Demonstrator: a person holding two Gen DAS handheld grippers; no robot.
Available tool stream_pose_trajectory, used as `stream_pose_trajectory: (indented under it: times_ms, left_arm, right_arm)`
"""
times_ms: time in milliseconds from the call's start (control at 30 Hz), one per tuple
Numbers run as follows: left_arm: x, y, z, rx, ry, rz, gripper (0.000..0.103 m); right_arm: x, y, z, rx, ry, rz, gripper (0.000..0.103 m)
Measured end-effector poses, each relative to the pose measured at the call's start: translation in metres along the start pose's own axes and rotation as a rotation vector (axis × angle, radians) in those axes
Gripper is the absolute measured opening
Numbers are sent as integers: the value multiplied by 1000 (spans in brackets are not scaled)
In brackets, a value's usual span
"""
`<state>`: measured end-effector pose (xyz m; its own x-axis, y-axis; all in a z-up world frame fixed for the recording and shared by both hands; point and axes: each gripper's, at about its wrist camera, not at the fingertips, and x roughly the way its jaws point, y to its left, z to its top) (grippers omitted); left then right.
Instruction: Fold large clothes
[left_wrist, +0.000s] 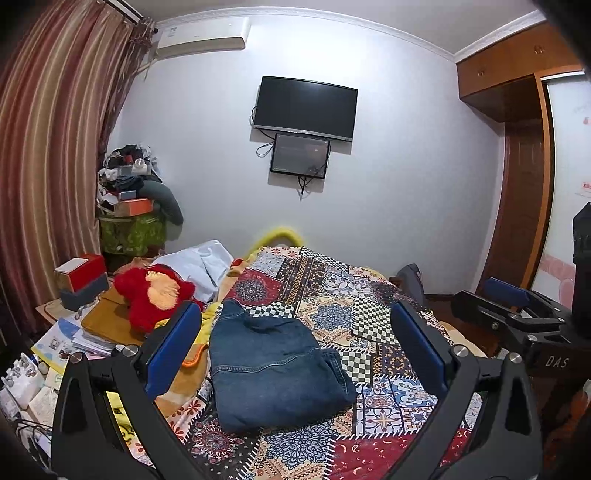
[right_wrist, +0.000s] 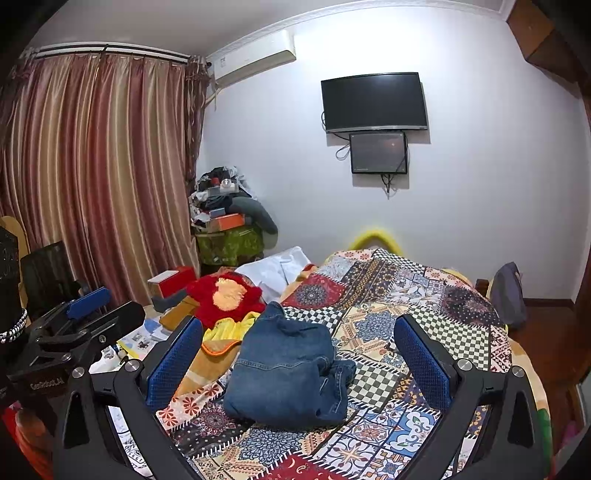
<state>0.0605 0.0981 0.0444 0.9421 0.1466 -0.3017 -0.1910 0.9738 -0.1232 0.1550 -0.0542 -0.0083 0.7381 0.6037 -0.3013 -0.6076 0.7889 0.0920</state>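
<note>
Fingers come first: on our left gripper (left_wrist: 295, 343) the two blue-padded fingers (left_wrist: 173, 347) stand wide apart and hold nothing, and our right gripper (right_wrist: 299, 354) is spread the same way, empty, its blue pads (right_wrist: 424, 360) framing the cloth from above. Between both sets of jaws lies the folded blue denim garment (left_wrist: 273, 365), a compact bundle resting on the bed, near but untouched by either tool. From the right wrist view we see a loose flap of denim (right_wrist: 338, 384) bunched at the bundle's right side, so we judge the fold nearly done but untidy there. To finish well, we would lower one gripper onto that flap, tuck it under or smooth it flat, and steady the bundle with the other so the layers do not slide. Beneath it spreads the patchwork quilt of red, blue and checkered panels (left_wrist: 373, 321), soft and likely to wrinkle if we drag. Left of the denim sit a red plush toy (left_wrist: 155, 295) and an orange-edged yellow blanket (right_wrist: 221, 339). Beyond, a black wall-mounted television (left_wrist: 306, 107) hangs on the pale wall, with striped reddish curtains (right_wrist: 96, 166) at the window.
</note>
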Motion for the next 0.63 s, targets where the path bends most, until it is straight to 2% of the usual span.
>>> stream_pose_trajectory:
  times_ms: [633]
  left_arm:
    - [2, -4, -1, 20, -5, -16, 103]
  right_arm:
    - [2, -6, 0, 8, 3, -5, 103]
